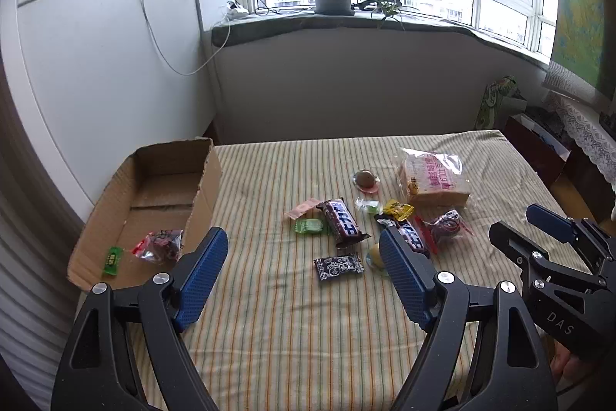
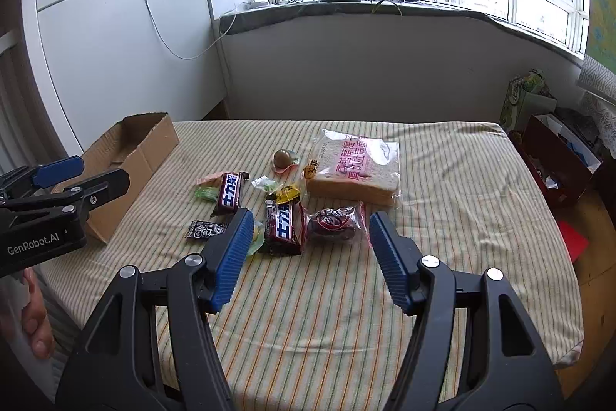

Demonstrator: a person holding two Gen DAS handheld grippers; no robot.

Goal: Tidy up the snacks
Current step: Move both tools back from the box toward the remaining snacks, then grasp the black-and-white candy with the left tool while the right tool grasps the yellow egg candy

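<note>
Left gripper (image 1: 304,262) and right gripper (image 2: 308,249) both gape, empty, above the snack pile (image 2: 283,207) mid-desk (image 2: 346,314). Only the left wrist view sees inside the cardboard box (image 1: 154,187): green candy (image 1: 112,260), red-wrapped snack (image 1: 159,244).

The left tongs (image 1: 302,255) partly cover a yellow sweet (image 1: 375,255) and one chocolate bar (image 1: 412,235). The cardboard box (image 2: 127,156) hides its own contents in the right wrist view (wall facing the camera). Small wrapper print is illegible.

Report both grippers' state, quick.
Left gripper: open, holding nothing.
Right gripper: open, holding nothing.
</note>
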